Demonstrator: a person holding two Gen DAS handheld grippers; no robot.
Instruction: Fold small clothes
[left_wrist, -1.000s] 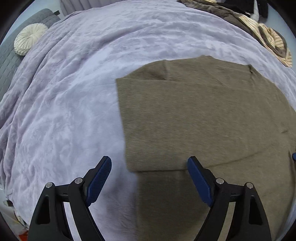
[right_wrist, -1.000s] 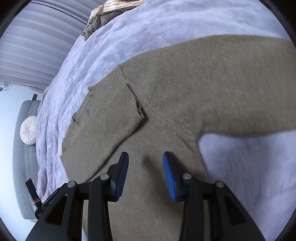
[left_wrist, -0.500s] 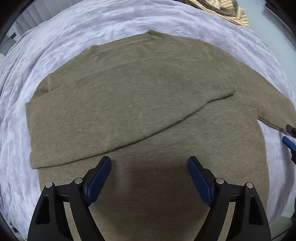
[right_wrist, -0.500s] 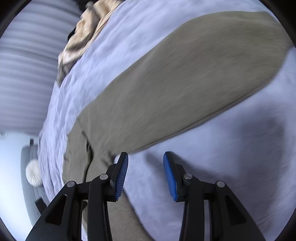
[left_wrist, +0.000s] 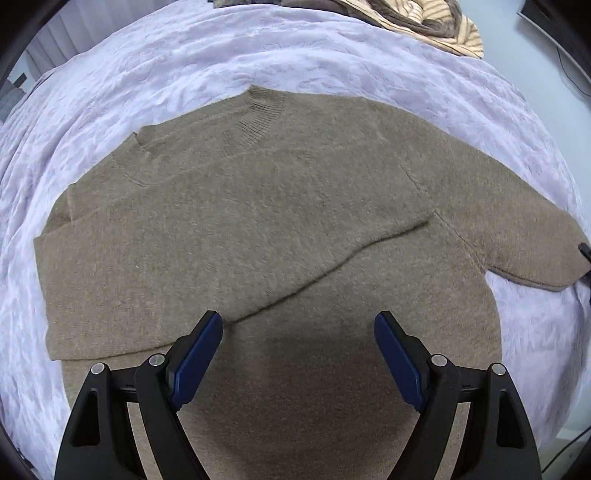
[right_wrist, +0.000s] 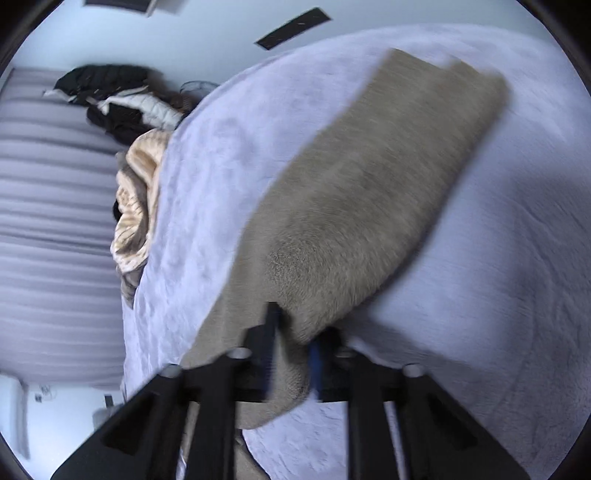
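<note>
Spread flat across a lavender plush bed cover (left_wrist: 258, 55): an olive-brown fuzzy knit sweater (left_wrist: 280, 206), ribbed collar toward the upper middle of the left wrist frame, one sleeve folded across the chest, the other reaching to the right edge. No containers anywhere in view. Left gripper (left_wrist: 298, 354), at bottom centre, spread wide above the sweater's lower body, nothing between its blue pads. Right gripper (right_wrist: 291, 354), blurred at bottom centre of its frame, clamped on the sweater's outstretched sleeve (right_wrist: 369, 221). Heaped at the far edge of the bed: striped tan clothes (left_wrist: 424, 22).
</note>
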